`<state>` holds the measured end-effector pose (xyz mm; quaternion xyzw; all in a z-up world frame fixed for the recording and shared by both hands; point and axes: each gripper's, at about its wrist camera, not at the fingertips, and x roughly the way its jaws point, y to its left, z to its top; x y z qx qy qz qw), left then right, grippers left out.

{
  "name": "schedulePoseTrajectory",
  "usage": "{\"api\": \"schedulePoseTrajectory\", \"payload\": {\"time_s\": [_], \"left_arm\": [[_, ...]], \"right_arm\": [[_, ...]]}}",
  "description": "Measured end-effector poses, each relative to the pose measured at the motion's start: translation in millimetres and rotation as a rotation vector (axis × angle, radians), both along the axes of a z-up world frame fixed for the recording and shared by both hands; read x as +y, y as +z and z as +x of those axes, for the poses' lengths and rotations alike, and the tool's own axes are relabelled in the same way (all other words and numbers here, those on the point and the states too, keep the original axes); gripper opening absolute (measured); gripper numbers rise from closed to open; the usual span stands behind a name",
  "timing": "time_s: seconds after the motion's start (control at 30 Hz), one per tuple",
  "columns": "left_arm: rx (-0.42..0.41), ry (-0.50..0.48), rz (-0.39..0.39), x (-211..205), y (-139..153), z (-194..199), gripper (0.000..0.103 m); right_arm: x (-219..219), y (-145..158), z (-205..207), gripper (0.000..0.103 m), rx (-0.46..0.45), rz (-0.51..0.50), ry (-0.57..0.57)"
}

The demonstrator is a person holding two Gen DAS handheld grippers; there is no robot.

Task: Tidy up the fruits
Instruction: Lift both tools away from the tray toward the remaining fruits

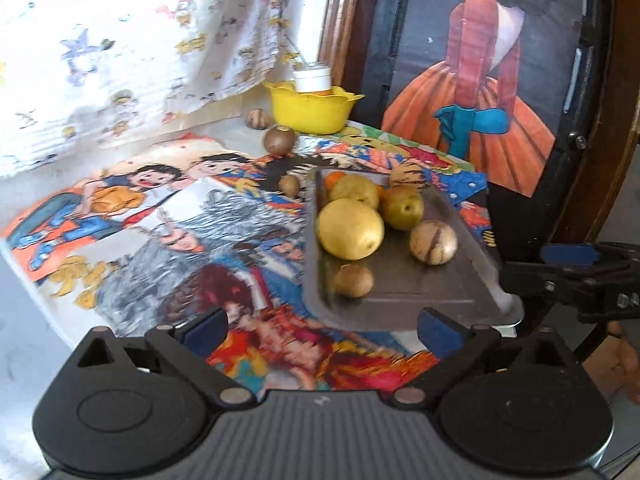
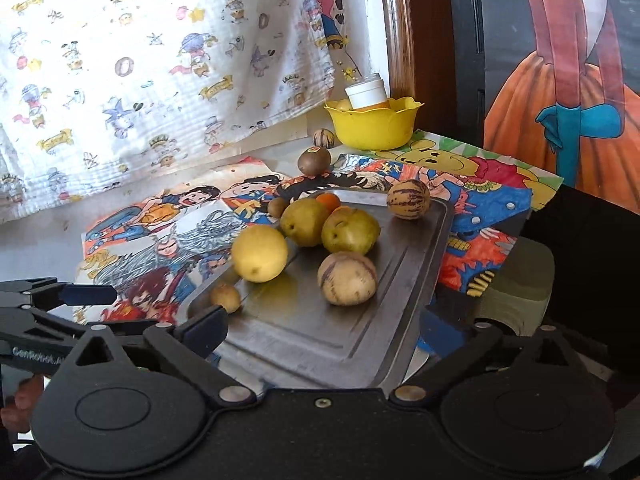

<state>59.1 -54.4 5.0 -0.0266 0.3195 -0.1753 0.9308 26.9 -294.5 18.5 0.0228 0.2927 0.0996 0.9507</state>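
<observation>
Tray (image 2: 360, 320): steel, on the desk (image 1: 24, 280), near end jutting past the picture-covered top toward both hands.
Fruit on tray: lemon (image 2: 259, 253) at the left rim, two pears (image 2: 304, 222) behind it, touching; one striped melon (image 2: 346, 278) mid-tray, a second (image 2: 408, 199) at the far right corner; small kiwi (image 2: 226, 297) at the near left rim; something orange (image 2: 329, 201) half hidden behind the pears.
Fruit off tray: kiwi (image 2: 314, 160) and a striped fruit (image 2: 323, 138) on the desk near the yellow bowl (image 2: 372, 124); a small brown one (image 2: 277, 205) just outside the far left rim.
Left tongs (image 1: 320, 326): spread wide, nothing between them; near left corner of the tray lies in front of them.
Right tongs (image 2: 320, 326): spread wide, nothing held; pads flank the tray's near end without touching it.
Step, my read: both hands have let go and are between picks; three fruits not yet gathered.
Next move, my read: left hand is better placed for the strays by the bowl; reach over the tray's left side, then close on the kiwi.
Edges: tray overhangs the desk, so a push on its near end could tip it. Lemon and small kiwi sit right at the low rim and could roll off.
Room: bare desk left of the tray; curtain (image 2: 140, 80) hangs low behind; bowl and a white-capped jar (image 2: 368, 94) crowd the far corner.
</observation>
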Motion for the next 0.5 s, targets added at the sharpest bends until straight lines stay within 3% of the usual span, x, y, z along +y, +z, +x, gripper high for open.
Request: {"api": "schedulePoseTrajectory", "payload": {"time_s": [0.5], "left_arm": [[-0.007, 0.051, 0.09, 31.9, 0.1, -21.8, 0.103]], "right_arm": [[39.7, -13.9, -30.1, 0.102, 0.112, 0.039, 0.032]]}}
